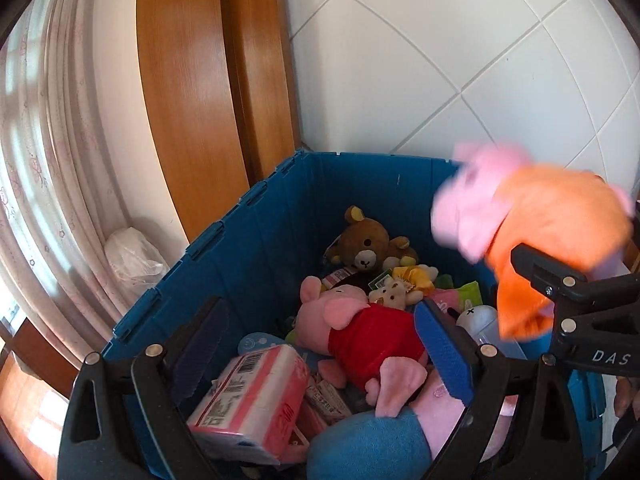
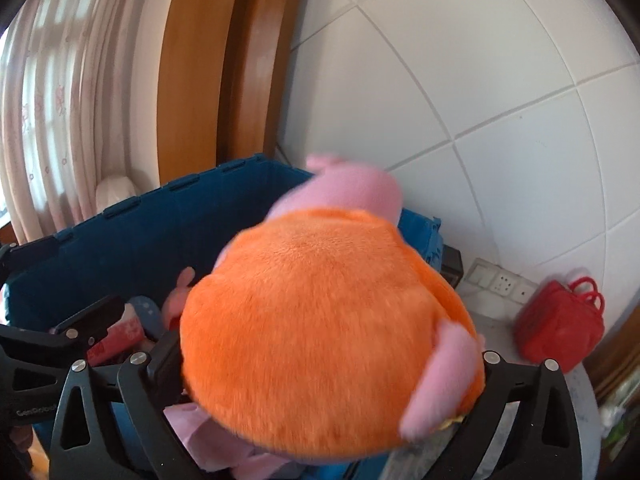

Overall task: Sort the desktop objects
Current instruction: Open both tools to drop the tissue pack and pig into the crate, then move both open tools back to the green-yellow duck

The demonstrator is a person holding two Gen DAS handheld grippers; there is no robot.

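orange plush: big pig toy in an orange dress (image 2: 320, 328) with a pink head, sitting between the fingers of the right gripper (image 2: 320, 396), up over the near right part of the blue crate (image 1: 248, 248). it's blurred in both views.
right tongs: spread as wide as they go. the plush fills the whole gap between them, so i honestly can't tell if the pads are pressing on it or it's already let go.
left tongs: left gripper (image 1: 320, 344) is released, nothing between its fingers, hovering over the crate's near edge and pointing down into it.
crate contents: brown bear (image 1: 366, 246) at the far wall, a pig in a red dress (image 1: 360, 332) in the middle, a pink tissue pack (image 1: 252, 400) near the front left, a blue plush (image 1: 360, 440) right at the bottom, plus small bits i can't make out.
progress guess: looks like the dropping-in part of sorting, the toy isn't down in the pile yet.
risk 1: plush hangs close to the right rim, so if it lets go from here it could catch the edge and tip outside towards the red bag (image 2: 560, 320).
risk 2: the two grippers are near each other, easy to bump.
risk 3: fluffy fabric could snag on a pad and drag back out when the hand pulls away.
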